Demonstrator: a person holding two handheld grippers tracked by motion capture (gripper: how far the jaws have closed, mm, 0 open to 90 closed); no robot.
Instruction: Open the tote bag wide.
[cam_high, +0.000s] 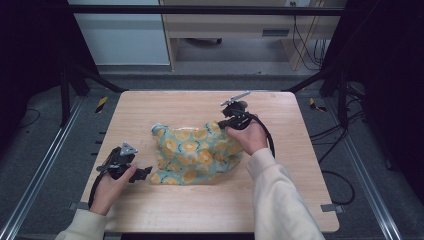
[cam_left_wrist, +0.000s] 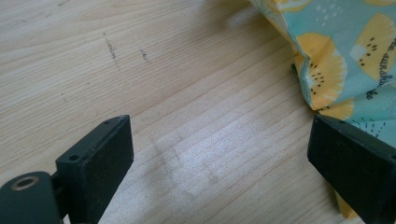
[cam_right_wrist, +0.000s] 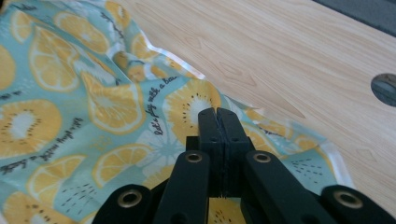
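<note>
cloth (cam_high: 197, 155) — crumpled mid-table (cam_high: 165, 102) | right gripper (cam_right_wrist: 217, 114) pressed together, pinching cloth | left gripper (cam_left_wrist: 219, 154) spread beside cloth edge

The cloth (cam_high: 197, 153) lies crumpled on the table (cam_high: 150, 107), near its middle. The left gripper (cam_high: 141, 173) sits at the cloth's near left corner (just beside it), while the right gripper (cam_high: 223, 124) rests on the cloth's far right edge.
</note>
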